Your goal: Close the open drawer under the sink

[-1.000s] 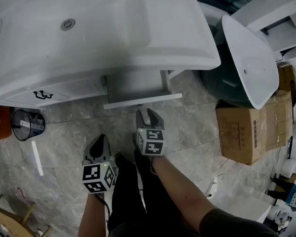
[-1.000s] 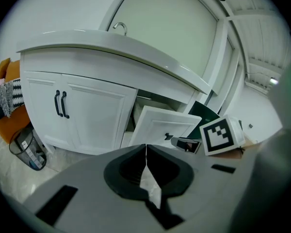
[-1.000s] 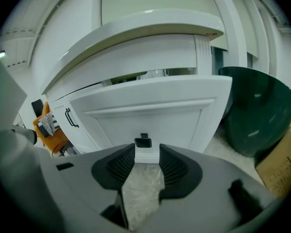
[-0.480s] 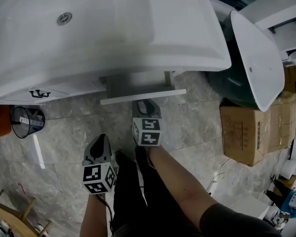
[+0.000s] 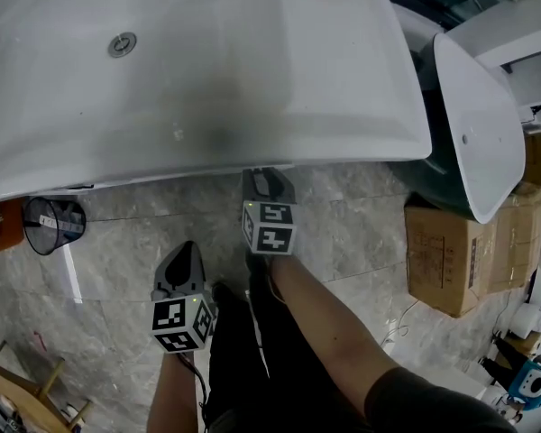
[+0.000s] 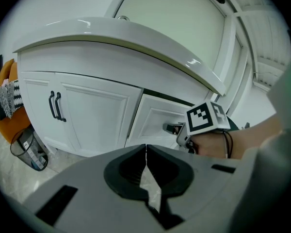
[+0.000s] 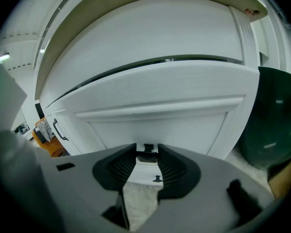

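Observation:
The white sink (image 5: pixel 207 79) fills the top of the head view and hides the drawer below it. In the left gripper view the white drawer front (image 6: pixel 153 120) sits beside the cabinet doors, with a thin dark gap above it. My right gripper (image 5: pixel 268 180) reaches under the sink's rim. Its jaws are shut on the dark drawer handle (image 7: pixel 148 149), which lies across the pads in the right gripper view. The drawer front (image 7: pixel 184 115) fills that view. My left gripper (image 5: pixel 182 260) hangs back over the floor, jaws shut (image 6: pixel 146 149) and empty.
A black wire wastebasket (image 5: pixel 52 225) stands on the floor at left. At right are a cardboard box (image 5: pixel 455 260) and a loose white basin (image 5: pixel 478 124) leaning on a dark green tub. Two cabinet doors with black handles (image 6: pixel 56 106) are left of the drawer.
The drawer front, which stuck out past the sink's rim, has slid back out of sight under it. My right gripper went in with it, its jaws closing on the handle.

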The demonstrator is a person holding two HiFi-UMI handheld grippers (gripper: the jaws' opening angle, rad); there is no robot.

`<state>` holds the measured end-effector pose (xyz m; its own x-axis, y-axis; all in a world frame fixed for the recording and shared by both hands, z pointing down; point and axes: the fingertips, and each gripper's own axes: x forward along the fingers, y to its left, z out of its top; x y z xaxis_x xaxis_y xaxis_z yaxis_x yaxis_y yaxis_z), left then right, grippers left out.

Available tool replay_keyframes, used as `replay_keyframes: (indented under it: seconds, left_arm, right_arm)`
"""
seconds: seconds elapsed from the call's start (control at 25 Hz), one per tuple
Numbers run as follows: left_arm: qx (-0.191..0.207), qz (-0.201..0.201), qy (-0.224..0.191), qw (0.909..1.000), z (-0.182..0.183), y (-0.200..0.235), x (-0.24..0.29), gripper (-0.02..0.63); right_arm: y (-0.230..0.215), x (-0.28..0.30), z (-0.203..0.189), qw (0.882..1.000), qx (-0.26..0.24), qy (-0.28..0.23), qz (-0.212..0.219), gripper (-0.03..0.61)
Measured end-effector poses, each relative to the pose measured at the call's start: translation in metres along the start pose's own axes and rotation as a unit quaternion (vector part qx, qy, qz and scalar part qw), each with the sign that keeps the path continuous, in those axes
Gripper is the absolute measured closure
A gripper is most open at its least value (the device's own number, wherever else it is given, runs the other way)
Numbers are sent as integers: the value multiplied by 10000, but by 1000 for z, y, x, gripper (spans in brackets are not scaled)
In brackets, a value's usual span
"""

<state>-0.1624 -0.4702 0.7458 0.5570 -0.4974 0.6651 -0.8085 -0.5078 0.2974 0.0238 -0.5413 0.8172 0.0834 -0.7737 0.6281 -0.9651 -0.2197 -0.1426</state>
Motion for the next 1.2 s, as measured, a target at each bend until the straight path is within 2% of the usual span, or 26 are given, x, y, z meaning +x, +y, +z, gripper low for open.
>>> replay_keyframes:
  seconds: [0.28, 0.76, 0.96, 1.2]
  left_arm:
    - [-50, 35, -17, 10000, 15, 5, 7, 598]
    - [-80, 31, -131, 9999, 24, 11, 0, 598]
    - [19, -72, -281, 9996, 34, 6, -23, 598]
    - [164, -271, -475, 9984, 54, -3, -85, 598]
  right_arm:
    - [-2, 17, 16, 9999, 61, 77, 54, 437]
    - [-4, 12, 18, 9999, 44, 95, -85, 437]
    - [7, -29, 20, 9999, -56, 88, -53, 437]
    - [31, -120, 40, 9998, 64, -129, -98, 437]
